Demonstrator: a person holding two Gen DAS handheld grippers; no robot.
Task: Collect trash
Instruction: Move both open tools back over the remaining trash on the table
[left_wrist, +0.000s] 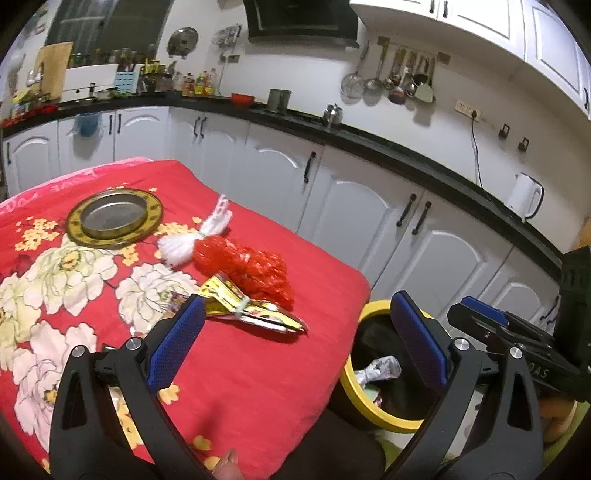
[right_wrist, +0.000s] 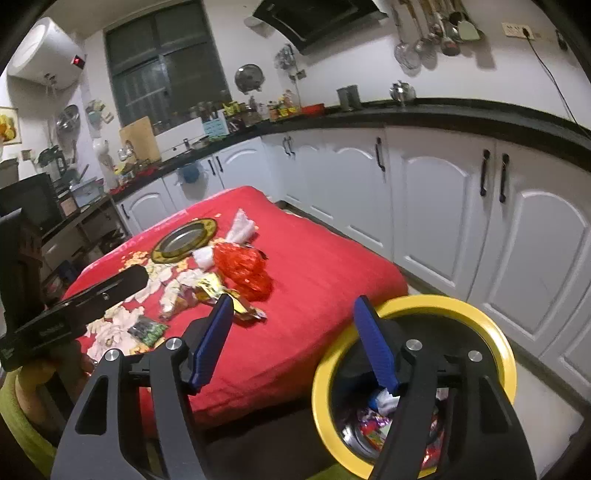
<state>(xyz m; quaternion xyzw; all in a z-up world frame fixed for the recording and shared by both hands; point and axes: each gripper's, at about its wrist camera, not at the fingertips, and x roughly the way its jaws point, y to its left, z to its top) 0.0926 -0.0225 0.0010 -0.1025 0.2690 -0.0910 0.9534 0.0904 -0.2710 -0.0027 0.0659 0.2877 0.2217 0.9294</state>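
The left gripper (left_wrist: 295, 332) stood wide open and held nothing; the right gripper (right_wrist: 295, 343) was likewise parted and empty over the near edge of the bench (right_wrist: 314, 266); the yellow-rimmed bin (right_wrist: 480, 314) stood at the bench's right, crumpled wrappers (right_wrist: 373, 428) inside, partly hidden by a gripper finger; on the red floral cloth lay a red mesh bag (left_wrist: 251, 266), a gold wrapper (left_wrist: 243, 302) and a metal plate (left_wrist: 114, 218); far things were too small to make out.

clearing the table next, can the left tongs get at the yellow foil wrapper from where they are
Probably yes. The left tongs stand open and empty, and the yellow foil wrapper lies just ahead on the red cloth, its near side bare; only the red mesh bag crowds its far edge.
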